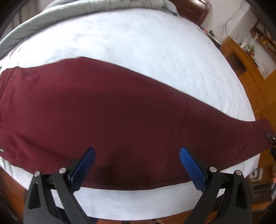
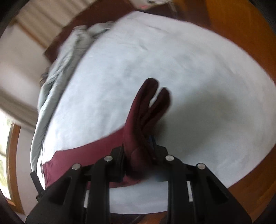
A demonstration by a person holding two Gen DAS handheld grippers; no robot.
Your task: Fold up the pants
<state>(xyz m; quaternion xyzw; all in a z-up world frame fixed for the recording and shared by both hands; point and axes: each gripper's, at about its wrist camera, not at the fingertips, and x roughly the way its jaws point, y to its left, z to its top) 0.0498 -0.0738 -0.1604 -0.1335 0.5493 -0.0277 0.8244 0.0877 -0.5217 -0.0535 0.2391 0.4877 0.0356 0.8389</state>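
- The bed [image 1: 138, 43], covered in a pale, nearly white sheet, fills most of both wrist views; its near edge runs just beyond the grippers, and wooden floor shows past its right side.
- A grey-green quilt [image 1: 86, 10] lies bunched along the far edge of the bed in the left wrist view; in the right wrist view the same quilt [image 2: 57, 74] trails down the bed's left side.
- The pants [image 1: 112, 112], dark maroon, lie lengthwise along the near edge of the bed, the wide waist part toward the near left corner and the legs narrowing toward the right edge.
- In the right wrist view the narrow end of the pants [image 2: 143, 120] stands lifted off the sheet, its two leg ends sticking up side by side past the fingers, while the rest of the cloth runs off to the left along the bed's near edge.
- The left gripper [image 1: 137, 153] hangs over the middle of the pants near the front edge, its two blue ribbed pads [image 1: 87, 163] spread wide apart with nothing between them; whether they touch the cloth cannot be told.
- The right gripper [image 2: 139, 155] has its black fingers pressed together on the gathered leg cloth, pinching the pants just above the sheet near the front edge of the bed.
- A small dark part of the right gripper [image 1: 270, 137] shows at the right end of the pants in the left wrist view.
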